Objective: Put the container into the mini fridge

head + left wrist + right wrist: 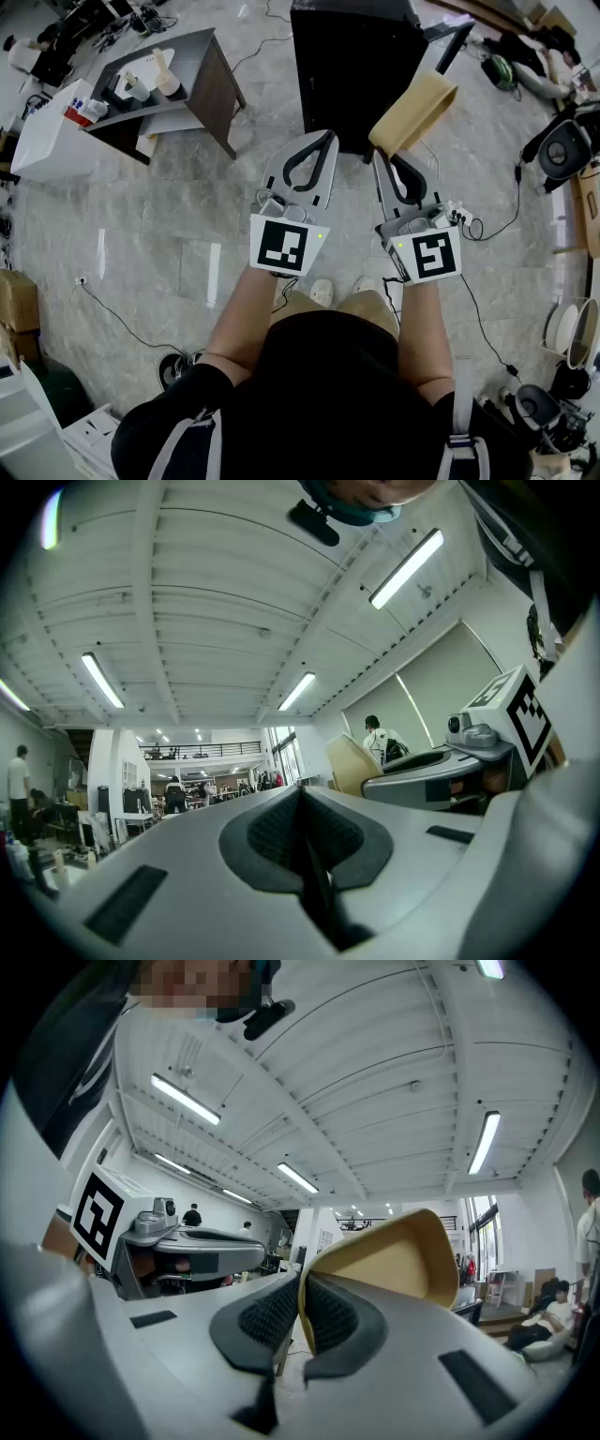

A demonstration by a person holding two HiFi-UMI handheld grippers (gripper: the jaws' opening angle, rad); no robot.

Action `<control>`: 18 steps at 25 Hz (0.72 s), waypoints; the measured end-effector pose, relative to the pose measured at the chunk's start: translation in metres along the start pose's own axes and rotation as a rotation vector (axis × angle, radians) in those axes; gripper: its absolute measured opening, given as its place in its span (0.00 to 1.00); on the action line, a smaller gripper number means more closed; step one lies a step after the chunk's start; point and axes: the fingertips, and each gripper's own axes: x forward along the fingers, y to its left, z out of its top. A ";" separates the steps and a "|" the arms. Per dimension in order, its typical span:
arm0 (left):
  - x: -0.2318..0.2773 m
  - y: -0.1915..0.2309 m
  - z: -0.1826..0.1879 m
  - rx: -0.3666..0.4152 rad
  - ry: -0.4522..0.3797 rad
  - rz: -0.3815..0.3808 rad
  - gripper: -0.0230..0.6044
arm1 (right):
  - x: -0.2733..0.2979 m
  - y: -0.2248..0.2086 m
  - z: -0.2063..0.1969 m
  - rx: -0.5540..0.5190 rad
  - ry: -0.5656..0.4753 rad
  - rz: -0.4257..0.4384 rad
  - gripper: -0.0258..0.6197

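In the head view a tan, shallow paper container (413, 112) is held up by one edge in my right gripper (380, 156), whose jaws are shut on its rim. The right gripper view shows that rim pinched between the pads, with the container (405, 1263) fanning out to the right of the right gripper (302, 1290). My left gripper (327, 136) is held beside it at the same height, shut and empty; the left gripper (302, 797) points up toward the ceiling. The black mini fridge (361, 64) stands on the floor just beyond both grippers.
A grey side table (192, 70) with cups stands at the upper left, next to a white box (45, 136). Cables (489, 225) trail across the tiled floor at right. A dark round appliance (567, 145) sits at the far right, and cardboard boxes (14, 300) at the left edge.
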 end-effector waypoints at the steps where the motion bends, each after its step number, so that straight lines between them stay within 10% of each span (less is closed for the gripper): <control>1: -0.001 -0.001 0.001 0.003 0.002 -0.002 0.07 | -0.002 0.001 0.001 -0.001 -0.001 -0.001 0.11; 18: -0.029 -0.022 0.012 0.008 0.013 -0.034 0.07 | -0.032 0.016 0.003 -0.012 0.023 -0.011 0.11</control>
